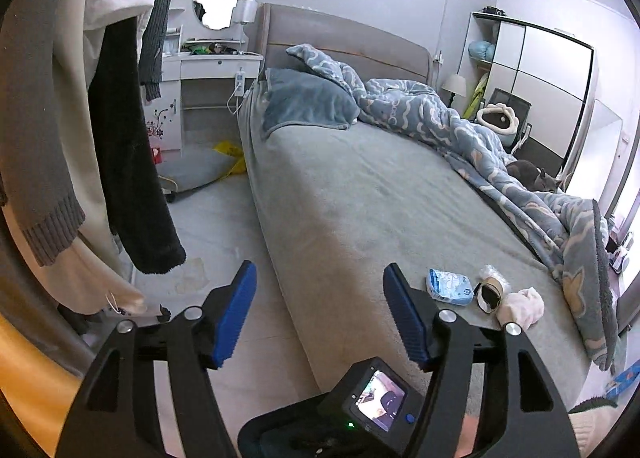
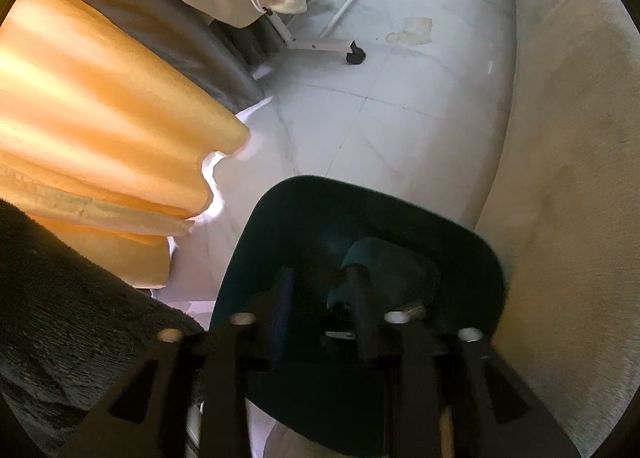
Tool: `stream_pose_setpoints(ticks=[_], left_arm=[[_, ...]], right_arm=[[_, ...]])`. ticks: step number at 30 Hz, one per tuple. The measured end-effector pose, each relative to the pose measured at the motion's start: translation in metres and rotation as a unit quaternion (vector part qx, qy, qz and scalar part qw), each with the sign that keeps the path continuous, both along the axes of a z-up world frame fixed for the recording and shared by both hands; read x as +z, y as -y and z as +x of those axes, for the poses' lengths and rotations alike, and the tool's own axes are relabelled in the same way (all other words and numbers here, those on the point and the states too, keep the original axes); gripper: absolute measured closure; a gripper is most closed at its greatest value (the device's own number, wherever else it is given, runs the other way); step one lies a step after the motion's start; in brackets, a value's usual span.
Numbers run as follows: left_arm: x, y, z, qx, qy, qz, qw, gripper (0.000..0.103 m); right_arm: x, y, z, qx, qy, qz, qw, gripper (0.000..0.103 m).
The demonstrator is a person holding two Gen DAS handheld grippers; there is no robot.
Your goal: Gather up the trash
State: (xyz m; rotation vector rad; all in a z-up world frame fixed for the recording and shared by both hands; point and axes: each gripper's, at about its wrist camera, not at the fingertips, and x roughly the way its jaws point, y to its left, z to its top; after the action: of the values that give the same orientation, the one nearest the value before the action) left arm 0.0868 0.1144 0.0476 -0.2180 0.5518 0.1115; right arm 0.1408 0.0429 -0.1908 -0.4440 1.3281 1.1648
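My left gripper (image 1: 320, 298) is open and empty above the near corner of the grey bed (image 1: 360, 194). On the bed to its right lie a blue wrapper packet (image 1: 449, 285), a crumpled clear wrapper with a dark-and-tan piece (image 1: 491, 290) and a white crumpled tissue (image 1: 522, 307). My right gripper (image 2: 320, 298) hangs over a dark teal bin (image 2: 360, 242) on the floor beside the bed; its jaws stand apart with nothing seen between them. The bin's inside is dark. A crumpled paper scrap (image 2: 414, 31) lies on the floor tiles; it also shows in the left wrist view (image 1: 192, 276).
A clothes rack with hanging garments (image 1: 120, 138) stands left, its wheeled base (image 2: 354, 56) on the floor. An orange curtain (image 2: 100, 130) hangs at left. A blue duvet (image 1: 460, 126) and a grey cat (image 1: 530, 174) lie on the bed's far side. A white vanity (image 1: 208, 70) stands behind.
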Motion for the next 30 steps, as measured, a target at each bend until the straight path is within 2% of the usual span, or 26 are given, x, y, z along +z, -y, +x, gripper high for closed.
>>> stream_pose_setpoints(ticks=[2,5,10,18,30], left_arm=[[0.001,-0.001,0.001,0.001,0.004,-0.01,0.9999,0.031],[0.005,0.0,-0.001,0.004,0.014,-0.019,0.9997,0.023],[0.009,0.008,0.0,0.0,0.023,-0.015,0.9996,0.016],[0.01,0.026,0.009,-0.008,0.028,-0.035,0.999,0.016],[0.007,0.075,0.028,-0.044,0.023,-0.032,0.9982,0.016]], right_arm=[[0.017,0.005,-0.001,0.0,0.008,0.02,1.0,0.045],[0.036,0.017,0.0,-0.01,0.009,0.046,0.999,0.04],[0.065,0.039,0.007,-0.029,0.032,0.077,0.996,0.04],[0.115,0.094,0.026,-0.086,0.093,0.121,0.985,0.039],[0.15,0.165,0.049,-0.139,0.158,0.142,0.967,0.039]])
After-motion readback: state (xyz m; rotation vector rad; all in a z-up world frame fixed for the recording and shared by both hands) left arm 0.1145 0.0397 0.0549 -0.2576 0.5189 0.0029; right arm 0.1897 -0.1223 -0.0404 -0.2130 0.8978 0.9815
